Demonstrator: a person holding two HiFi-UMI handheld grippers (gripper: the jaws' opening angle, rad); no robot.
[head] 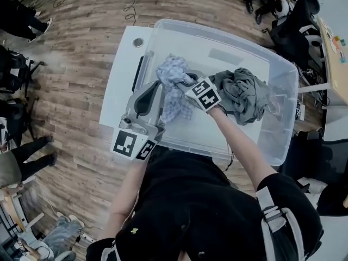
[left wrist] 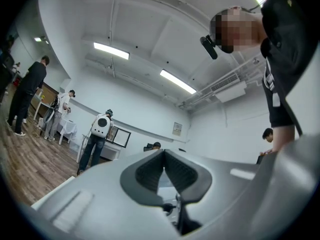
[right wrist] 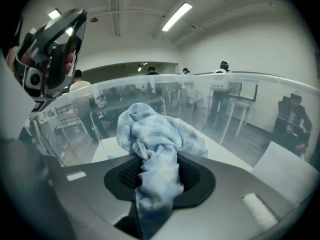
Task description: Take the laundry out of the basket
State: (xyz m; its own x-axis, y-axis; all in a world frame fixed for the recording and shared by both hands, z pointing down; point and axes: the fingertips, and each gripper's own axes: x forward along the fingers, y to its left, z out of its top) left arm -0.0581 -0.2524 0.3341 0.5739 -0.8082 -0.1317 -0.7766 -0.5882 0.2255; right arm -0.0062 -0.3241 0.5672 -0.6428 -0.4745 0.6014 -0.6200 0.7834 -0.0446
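A clear plastic basket [head: 217, 30] stands on a white table [head: 120, 75]. My right gripper [head: 184, 85] is shut on a light blue checked cloth [head: 173, 75] and holds it bunched above the basket's left half. In the right gripper view the checked cloth [right wrist: 152, 134] fills the gap between the jaws of the right gripper [right wrist: 157, 171] and hangs down behind them. A crumpled grey garment [head: 244, 94] lies in the basket to the right. My left gripper [head: 154, 91] is at the basket's left wall. In the left gripper view the left gripper [left wrist: 164, 173] is shut with nothing in it.
The basket's near rim [head: 228, 154] is close to my body. Several people [left wrist: 99, 134] stand on the wooden floor [head: 76, 64] around the table. Office chairs [head: 291, 23] and a desk are at the upper right.
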